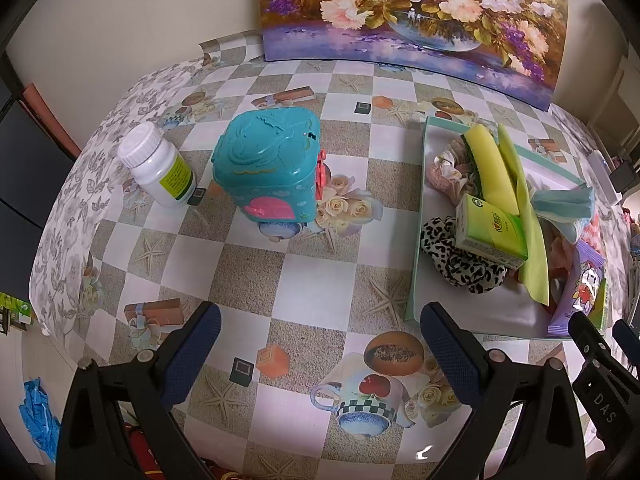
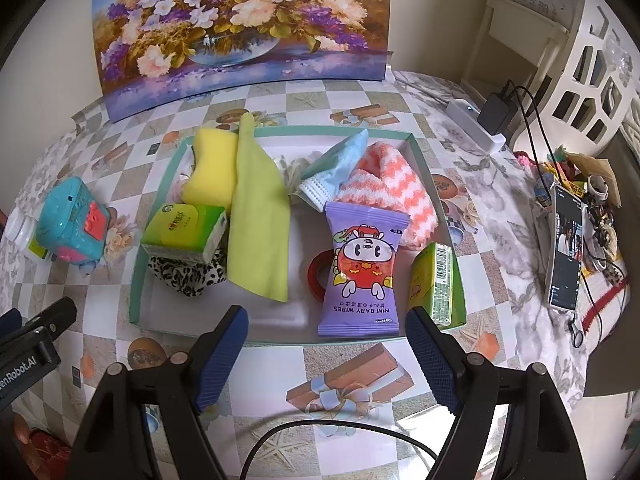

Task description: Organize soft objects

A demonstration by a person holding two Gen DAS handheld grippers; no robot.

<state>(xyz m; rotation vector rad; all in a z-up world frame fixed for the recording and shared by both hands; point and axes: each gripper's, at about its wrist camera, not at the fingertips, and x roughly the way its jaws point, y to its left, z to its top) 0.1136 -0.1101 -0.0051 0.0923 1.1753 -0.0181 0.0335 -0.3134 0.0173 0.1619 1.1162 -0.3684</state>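
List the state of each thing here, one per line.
left claw: open, empty
right claw: open, empty
tray: filled with soft items
baby wipes pack: sealed, lying flat
white bottle: capped, upright
teal toy case: closed
phone: screen on

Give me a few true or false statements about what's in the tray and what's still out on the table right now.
1. The purple baby wipes packet lies inside the shallow teal-rimmed tray. True.
2. The white plastic pill bottle sits in the tray. False: it stands on the checkered tablecloth, left of the teal plastic toy case.
3. The left gripper is clamped on the toy case. False: it is open and empty, short of the case.
4. A green tissue pack rests on the leopard-print scrunchie. True.
5. The right gripper is open, holding nothing. True.
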